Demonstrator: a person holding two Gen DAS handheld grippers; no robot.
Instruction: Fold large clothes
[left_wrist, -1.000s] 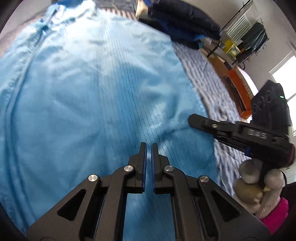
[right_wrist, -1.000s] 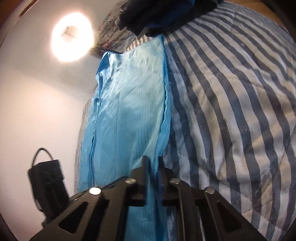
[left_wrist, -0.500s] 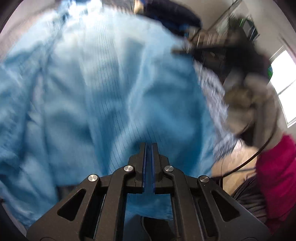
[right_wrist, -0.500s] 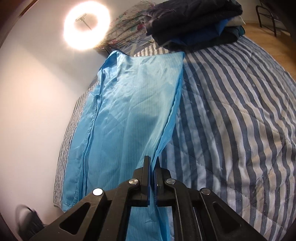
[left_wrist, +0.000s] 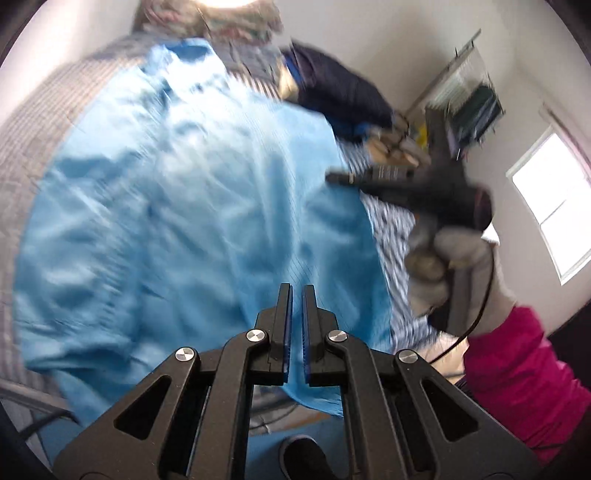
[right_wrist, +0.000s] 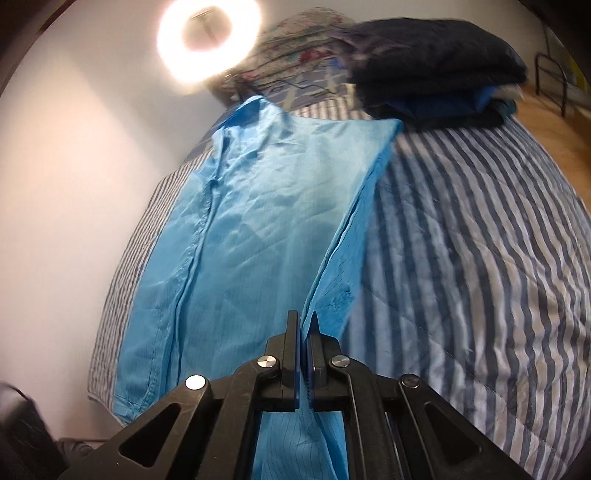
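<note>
1. The shirt (right_wrist: 266, 221) is light blue with fine dark pinstripes.
2. The bedcover (right_wrist: 461, 258) has navy and white stripes.
3. The folded pile (right_wrist: 436, 62) is navy over bright blue.
4. The sleeve (left_wrist: 517, 376) is magenta.
5. The grippers' pads (left_wrist: 289, 332) are blue on black fingers.

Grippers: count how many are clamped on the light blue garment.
2. The left gripper pinches the light blue garment at its near hem; the right gripper pinches its folded right edge, over the striped bedspread.
</note>
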